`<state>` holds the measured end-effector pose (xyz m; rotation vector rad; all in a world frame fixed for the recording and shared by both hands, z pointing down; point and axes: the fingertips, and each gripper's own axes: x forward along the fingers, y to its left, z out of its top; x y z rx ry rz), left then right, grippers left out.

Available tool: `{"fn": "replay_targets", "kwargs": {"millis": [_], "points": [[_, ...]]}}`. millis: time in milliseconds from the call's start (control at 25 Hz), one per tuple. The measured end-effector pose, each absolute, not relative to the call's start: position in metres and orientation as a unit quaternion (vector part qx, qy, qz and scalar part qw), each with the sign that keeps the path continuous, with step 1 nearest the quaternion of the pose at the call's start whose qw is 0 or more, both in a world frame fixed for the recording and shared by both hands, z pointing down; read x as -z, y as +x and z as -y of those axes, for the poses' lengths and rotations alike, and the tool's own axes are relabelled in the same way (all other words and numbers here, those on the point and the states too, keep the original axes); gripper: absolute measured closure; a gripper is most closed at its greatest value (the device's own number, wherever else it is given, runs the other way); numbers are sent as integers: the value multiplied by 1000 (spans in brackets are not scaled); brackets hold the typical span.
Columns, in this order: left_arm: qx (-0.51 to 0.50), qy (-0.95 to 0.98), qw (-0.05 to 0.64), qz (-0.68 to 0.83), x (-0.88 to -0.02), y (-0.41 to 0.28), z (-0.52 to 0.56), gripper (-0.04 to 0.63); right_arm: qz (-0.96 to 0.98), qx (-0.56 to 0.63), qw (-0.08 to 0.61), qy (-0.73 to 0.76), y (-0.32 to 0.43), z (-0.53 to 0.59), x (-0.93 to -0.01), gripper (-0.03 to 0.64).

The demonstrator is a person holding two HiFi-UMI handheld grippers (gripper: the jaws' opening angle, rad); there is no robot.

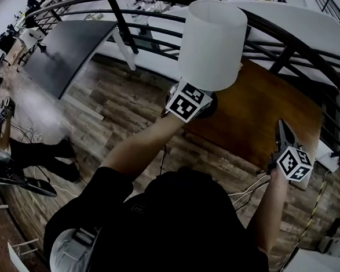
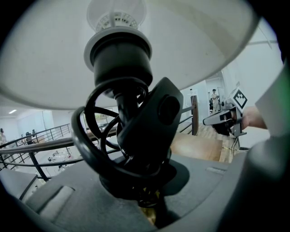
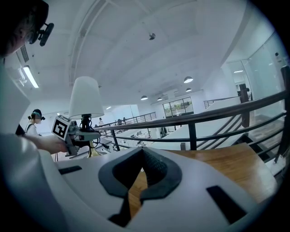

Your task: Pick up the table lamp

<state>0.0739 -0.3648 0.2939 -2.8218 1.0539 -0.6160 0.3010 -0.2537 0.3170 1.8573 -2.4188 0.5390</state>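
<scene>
The table lamp [image 1: 213,43] has a white drum shade, a black socket [image 2: 120,54] and a black cord [image 2: 90,149] looped round its stem. My left gripper [image 1: 209,101] is shut on the stem just under the shade, near the wooden table's [image 1: 258,118] far left corner. From the left gripper view the shade fills the top and the jaws [image 2: 146,201] pinch a brass part of the stem. The lamp's foot is hidden. My right gripper [image 1: 283,132] hovers over the table's right side, shut and empty. In the right gripper view the lamp [image 3: 86,97] stands at left.
A black metal railing [image 1: 137,28] curves behind the table, with a drop to a lower floor beyond. A dark grey tabletop [image 1: 65,52] stands at left. Cables [image 1: 316,201] lie on the plank floor at right. Someone's dark boots [image 1: 41,152] show at left.
</scene>
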Motion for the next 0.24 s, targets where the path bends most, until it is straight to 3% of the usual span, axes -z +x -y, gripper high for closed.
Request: {"fn": "replay_targets", "kwargs": {"millis": [240], "points": [[203, -916, 36, -345, -295, 74, 364, 537, 785, -173, 22, 595, 297, 254, -319, 607]]}}
